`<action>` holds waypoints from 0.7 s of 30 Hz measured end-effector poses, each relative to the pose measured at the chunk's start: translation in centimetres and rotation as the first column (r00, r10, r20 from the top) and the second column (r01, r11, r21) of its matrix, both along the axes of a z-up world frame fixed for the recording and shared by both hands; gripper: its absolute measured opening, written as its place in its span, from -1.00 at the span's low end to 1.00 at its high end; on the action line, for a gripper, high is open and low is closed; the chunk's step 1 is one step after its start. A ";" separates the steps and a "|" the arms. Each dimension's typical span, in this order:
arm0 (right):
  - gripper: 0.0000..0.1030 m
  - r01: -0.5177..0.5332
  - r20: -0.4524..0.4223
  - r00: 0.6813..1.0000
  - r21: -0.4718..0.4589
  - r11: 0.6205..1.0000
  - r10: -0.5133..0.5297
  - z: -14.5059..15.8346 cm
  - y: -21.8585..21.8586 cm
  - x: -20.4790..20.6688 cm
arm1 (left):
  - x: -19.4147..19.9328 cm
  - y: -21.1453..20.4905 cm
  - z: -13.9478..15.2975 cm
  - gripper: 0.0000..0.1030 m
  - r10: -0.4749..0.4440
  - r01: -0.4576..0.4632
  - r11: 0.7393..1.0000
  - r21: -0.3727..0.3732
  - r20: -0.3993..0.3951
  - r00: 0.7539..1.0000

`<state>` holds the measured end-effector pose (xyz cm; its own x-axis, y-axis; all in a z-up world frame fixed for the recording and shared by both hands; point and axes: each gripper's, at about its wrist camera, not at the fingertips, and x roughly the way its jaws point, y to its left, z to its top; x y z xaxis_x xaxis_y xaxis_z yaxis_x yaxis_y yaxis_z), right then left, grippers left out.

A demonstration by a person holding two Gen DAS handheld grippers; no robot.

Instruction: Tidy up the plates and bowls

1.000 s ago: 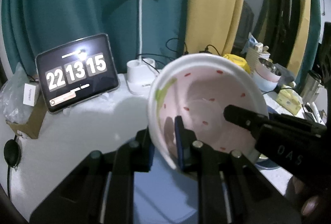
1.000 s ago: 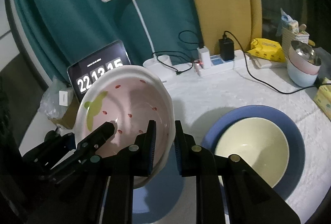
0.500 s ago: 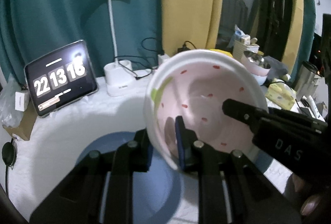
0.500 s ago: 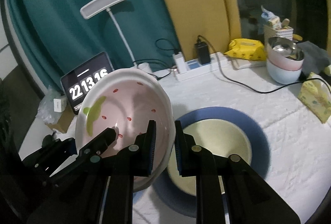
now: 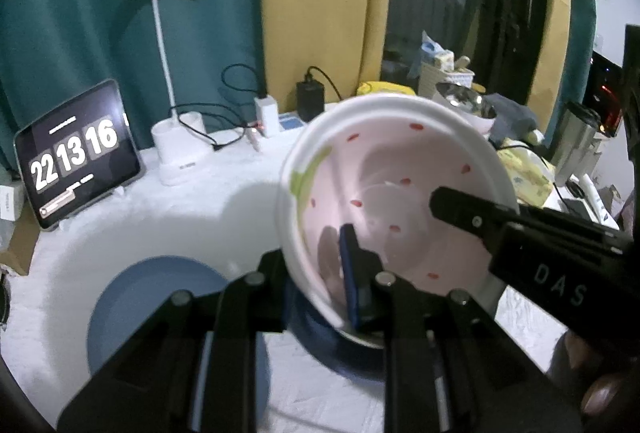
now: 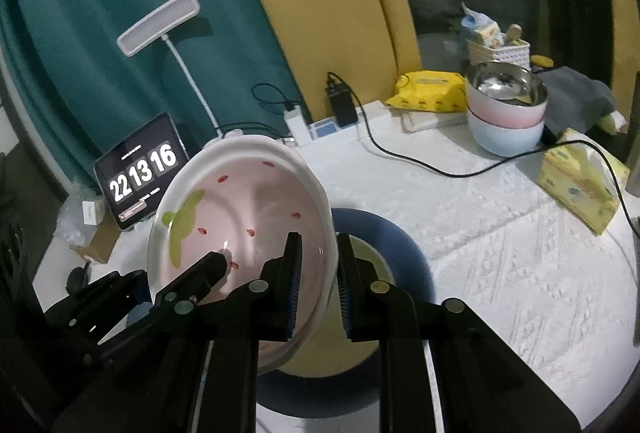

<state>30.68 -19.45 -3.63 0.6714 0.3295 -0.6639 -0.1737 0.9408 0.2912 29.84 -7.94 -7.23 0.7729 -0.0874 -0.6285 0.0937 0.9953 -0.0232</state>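
Observation:
A pink bowl with red specks and a green leaf mark is held tilted in the air by both grippers. My left gripper is shut on its left rim, and my right gripper is shut on its right rim. The bowl hangs over a yellow bowl that sits on a large blue plate, mostly hidden behind the pink bowl. A smaller blue plate lies on the white cloth to the left.
A tablet clock, a white desk lamp and a power strip with cables stand at the back. Stacked pink, blue and steel bowls, a yellow pack and a tissue box sit at the right.
Both grippers have carried the pink bowl to the right, over the yellow bowl on the large blue plate. The small blue plate is now uncovered at the left.

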 end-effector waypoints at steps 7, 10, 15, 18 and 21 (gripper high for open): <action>-0.64 0.008 -0.028 1.000 -0.011 1.000 -0.008 -1.2 -1.3 0.3 | 0.5 -1.1 -1.2 -0.61 -0.012 0.013 1.000 0.007 -0.029 1.000; -0.64 0.007 -0.046 0.999 -0.011 1.000 -0.008 -2.0 -1.4 0.5 | 0.7 -1.4 -1.9 -0.61 -0.010 0.010 1.000 0.019 -0.046 0.999; -0.64 0.006 -0.072 0.997 -0.020 1.000 -0.008 -3.2 -1.4 0.8 | 1.2 -1.6 -3.1 -0.60 -0.008 0.010 0.999 0.035 -0.072 0.997; -0.64 0.010 -0.087 0.996 -0.024 1.000 -0.012 -3.7 -1.4 1.1 | 1.3 -1.7 -3.6 -0.60 -0.009 0.012 0.999 0.041 -0.085 0.996; -0.64 0.011 -0.097 0.995 -0.026 1.000 -0.013 -4.0 -1.4 1.2 | 1.4 -1.7 -4.0 -0.58 -0.013 0.017 0.999 0.041 -0.090 0.996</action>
